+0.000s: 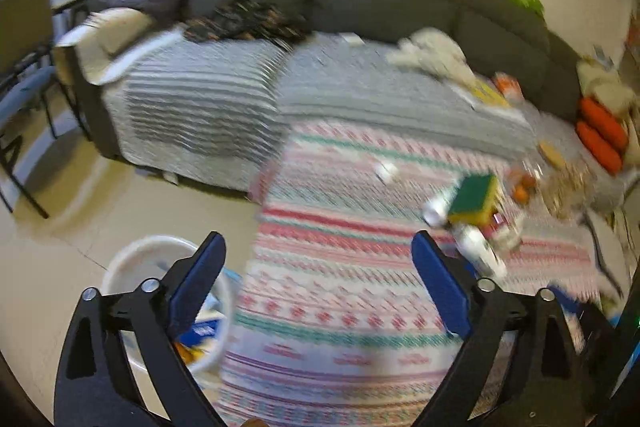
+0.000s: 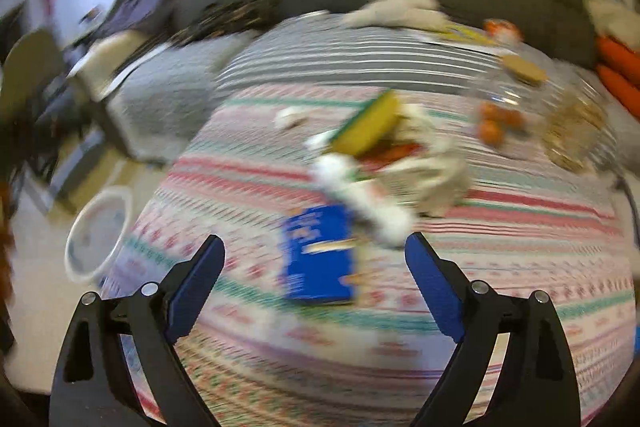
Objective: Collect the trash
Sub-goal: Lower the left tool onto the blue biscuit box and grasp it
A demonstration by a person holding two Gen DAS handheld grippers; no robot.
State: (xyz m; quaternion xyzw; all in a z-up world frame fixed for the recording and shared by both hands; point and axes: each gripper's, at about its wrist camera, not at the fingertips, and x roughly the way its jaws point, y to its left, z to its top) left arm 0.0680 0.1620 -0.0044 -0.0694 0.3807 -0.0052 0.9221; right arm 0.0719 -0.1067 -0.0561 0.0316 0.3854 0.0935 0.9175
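Two views, both blurred, no writing legible. Left wrist: left gripper (image 1: 318,281) wide open, empty, over patterned rug (image 1: 340,227); white bin (image 1: 132,259) at rug's left edge.
Right wrist: right gripper (image 2: 314,281) wide open, empty; blue box (image 2: 318,255) mid-rug, long axis pointing away; sponge (image 2: 368,125) beyond.

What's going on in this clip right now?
A person holding two grippers is clearing litter off a patterned cloth. Both the left gripper and right gripper are open and empty. The right one faces a blue box and the pile behind it: a white bottle and a green-and-yellow sponge. A white bucket on the floor already holds some items. The frames are blurred.
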